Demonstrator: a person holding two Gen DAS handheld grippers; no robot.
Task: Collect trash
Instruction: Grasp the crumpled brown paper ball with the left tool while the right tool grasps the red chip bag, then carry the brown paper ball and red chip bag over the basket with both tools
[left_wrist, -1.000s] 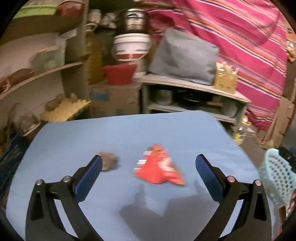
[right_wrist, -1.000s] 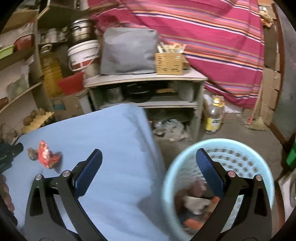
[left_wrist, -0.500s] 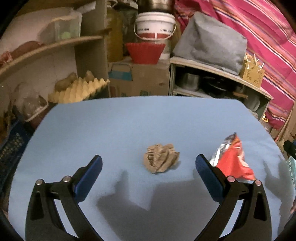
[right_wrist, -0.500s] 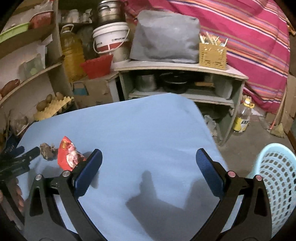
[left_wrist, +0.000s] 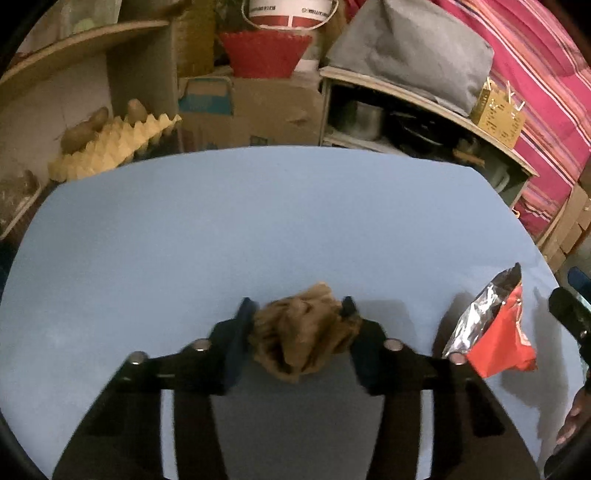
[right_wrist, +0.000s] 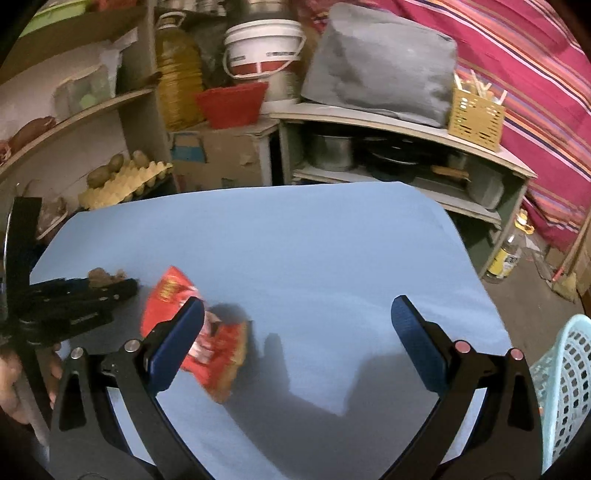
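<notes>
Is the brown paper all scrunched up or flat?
Scrunched up: the brown paper is a wrinkly ball on the blue table, between the closing left tongs.

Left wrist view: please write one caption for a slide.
Left gripper closing its fingers around crumpled brown paper on the blue table.

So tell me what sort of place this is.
Most likely a home storeroom or pantry corner. Open shelves hold pots, a big oil jug and a bucket; potatoes sit on an egg tray, and a striped cloth hangs behind.

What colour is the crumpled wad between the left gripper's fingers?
Brown; the crumpled wad shows best in the left wrist view.
</notes>
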